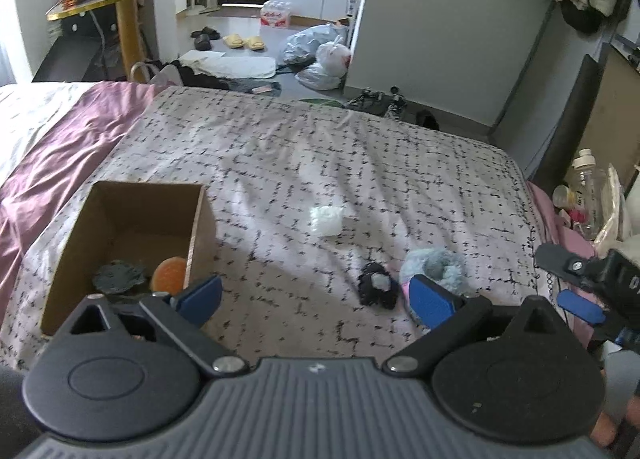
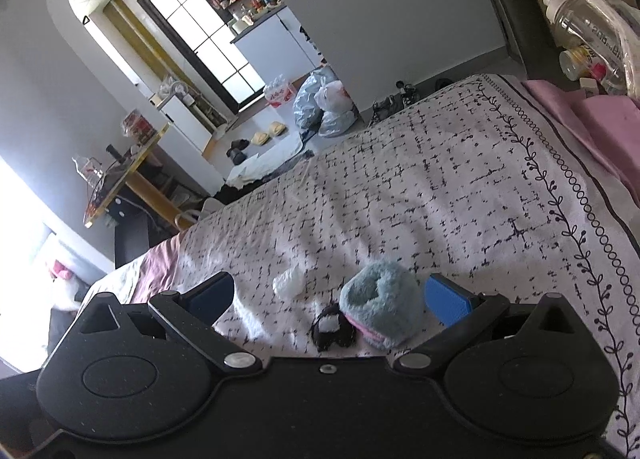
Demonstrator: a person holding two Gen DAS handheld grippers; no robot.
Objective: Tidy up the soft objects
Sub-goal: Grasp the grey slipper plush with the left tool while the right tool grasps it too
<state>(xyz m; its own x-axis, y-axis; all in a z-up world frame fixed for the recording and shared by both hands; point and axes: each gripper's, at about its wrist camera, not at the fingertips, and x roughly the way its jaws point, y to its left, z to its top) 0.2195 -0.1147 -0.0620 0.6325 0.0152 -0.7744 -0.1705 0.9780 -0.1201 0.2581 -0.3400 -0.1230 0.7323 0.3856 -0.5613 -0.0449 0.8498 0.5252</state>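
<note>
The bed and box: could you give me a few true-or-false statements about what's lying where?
1. The box holds an orange thing. True.
2. The blue fluffy thing is in the box. False: it lies on the bed.
3. The left gripper grips something. False: its jaws are open and empty.
4. A small black thing lies beside the blue fluffy one. True.
5. A white thing lies alone on the bed. True.

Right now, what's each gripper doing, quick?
Left gripper: open, holding nothing.
Right gripper: open, holding nothing.
</note>
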